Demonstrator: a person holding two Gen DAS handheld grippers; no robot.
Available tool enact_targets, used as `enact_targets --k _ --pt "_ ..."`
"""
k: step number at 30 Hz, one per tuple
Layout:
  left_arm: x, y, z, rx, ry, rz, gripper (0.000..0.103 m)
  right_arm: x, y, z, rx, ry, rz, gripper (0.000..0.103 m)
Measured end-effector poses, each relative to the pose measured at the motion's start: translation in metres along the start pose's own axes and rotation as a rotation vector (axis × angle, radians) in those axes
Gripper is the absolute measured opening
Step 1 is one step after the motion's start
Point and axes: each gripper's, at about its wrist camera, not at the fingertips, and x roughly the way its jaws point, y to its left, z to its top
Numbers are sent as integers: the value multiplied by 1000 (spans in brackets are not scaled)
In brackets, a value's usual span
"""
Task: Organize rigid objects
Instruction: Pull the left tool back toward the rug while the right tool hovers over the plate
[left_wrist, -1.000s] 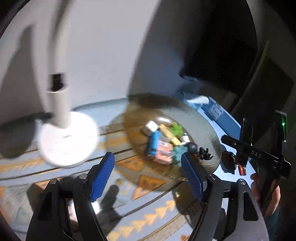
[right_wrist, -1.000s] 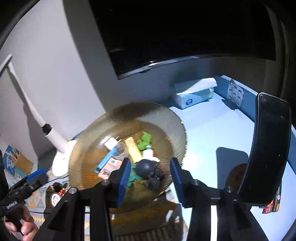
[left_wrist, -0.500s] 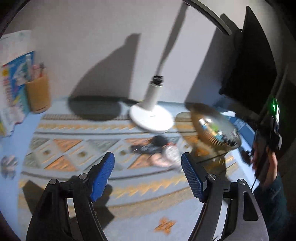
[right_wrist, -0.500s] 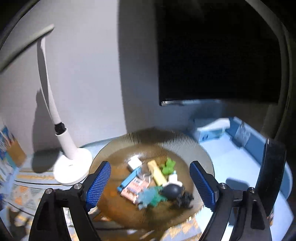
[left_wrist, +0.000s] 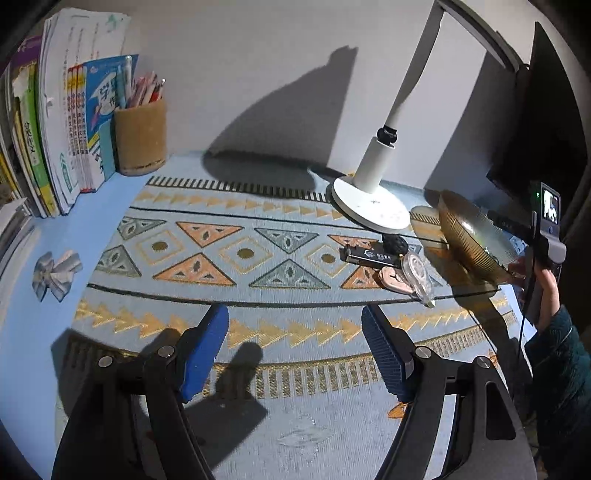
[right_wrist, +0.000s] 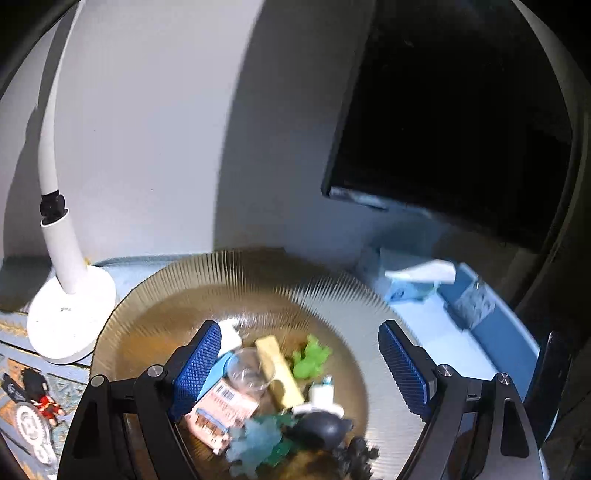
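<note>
The toys lie in the plate between the right gripper's just-spread fingers, so the empty, spread left gripper likely fetches next.

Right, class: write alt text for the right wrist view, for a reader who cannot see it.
An open claw hangs over an amber glass plate piled with small things: a green frog toy, a yellow bar, a pink packet and a black bulb. A white lamp stands left of the plate, and a dark monitor is behind on the right.
</note>
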Motion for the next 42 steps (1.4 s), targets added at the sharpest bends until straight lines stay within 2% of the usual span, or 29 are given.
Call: enact_targets --k 5,7,11,18,22,25,29,30,32,34,38,42 --pt "-1 -6 -3 8 -1 -9 73 27 10 -6 -58 125 99 86" --pt "-5 -8 -4 21 -3 -2 73 27 5 -9 -34 133 79 86" --pt "-14 -6 -8 25 -12 0 73 18 -25 -19 67 170 109 86" --pt "-25 -2 -17 16 -17 -10 73 -18 -55 -66 98 235 123 86" --pt "-22 -6 -19 35 -4 -30 75 -35 -74 -87 135 240 89 86" --pt "-15 -12 -17 51 15 -39 75 -37 -77 -88 126 245 60 86" --pt "-14 -16 -13 85 19 -41 75 -55 -55 -74 18 157 33 86" --pt "-13 -15 -13 88 22 -40 75 -58 -48 -72 -12 137 21 89" --pt "-12 -12 -13 85 28 -39 75 -57 -38 -72 -24 142 14 91" --pt "-10 -10 -15 75 35 -35 75 -50 -37 -71 17 167 21 91" --pt "-8 -5 -16 63 48 -33 75 -35 -55 -66 220 208 80 91" --pt "-9 -4 -15 64 47 -40 75 -27 -58 -60 251 212 53 91"
